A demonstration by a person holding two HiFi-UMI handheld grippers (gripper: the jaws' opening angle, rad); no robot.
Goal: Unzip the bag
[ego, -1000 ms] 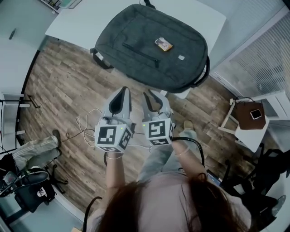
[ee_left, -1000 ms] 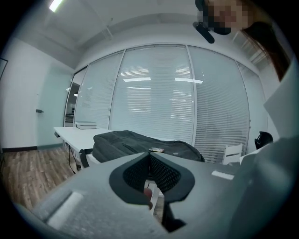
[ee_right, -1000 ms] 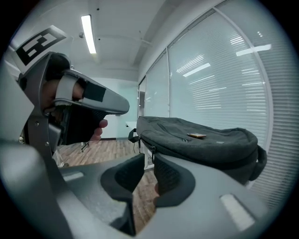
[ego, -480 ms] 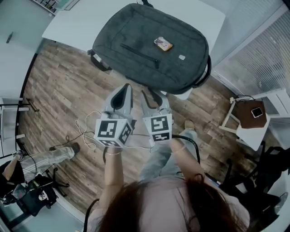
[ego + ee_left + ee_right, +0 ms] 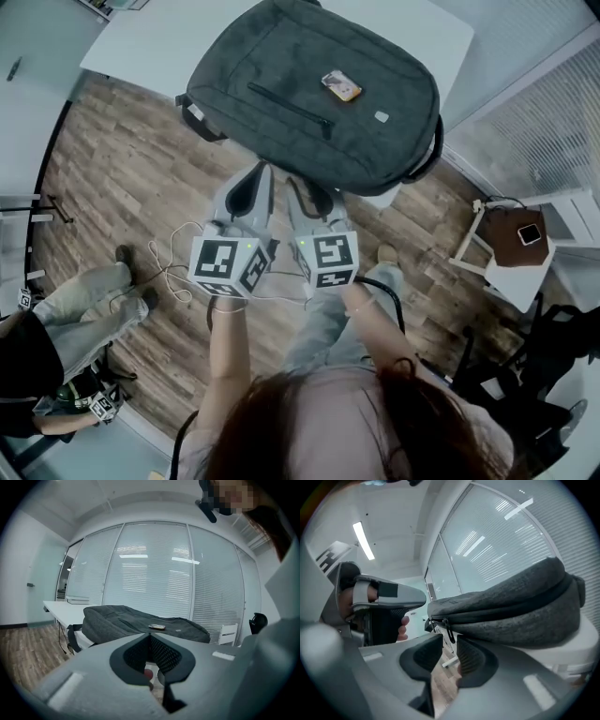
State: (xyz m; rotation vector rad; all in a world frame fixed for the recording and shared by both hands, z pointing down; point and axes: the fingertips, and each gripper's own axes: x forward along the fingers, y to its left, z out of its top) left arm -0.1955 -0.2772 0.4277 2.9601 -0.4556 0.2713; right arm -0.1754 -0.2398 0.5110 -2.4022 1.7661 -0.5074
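A dark grey backpack [image 5: 314, 94] lies flat on a white table [image 5: 150, 42], with a small orange card [image 5: 339, 86] on top. Both grippers hover side by side just short of the bag's near edge. My left gripper [image 5: 258, 176] is shut and empty; its view looks over the bag [image 5: 140, 620] and the card [image 5: 156, 627]. My right gripper [image 5: 305, 190] is open, its jaws have just been opening, and nothing is between them. In the right gripper view [image 5: 450, 641] a black zipper pull [image 5: 448, 629] hangs from the bag's edge [image 5: 511, 616] just beyond the fingertips.
Someone else's legs [image 5: 84, 300] stand on the wood floor at the left, near loose white cables [image 5: 173, 262]. A small white stand [image 5: 516, 239] holding a brown item and a phone is at the right, by the blinds.
Both grippers have drawn closer to the bag's near edge. The right gripper has rolled about its own axis. The legs at the left have shifted.
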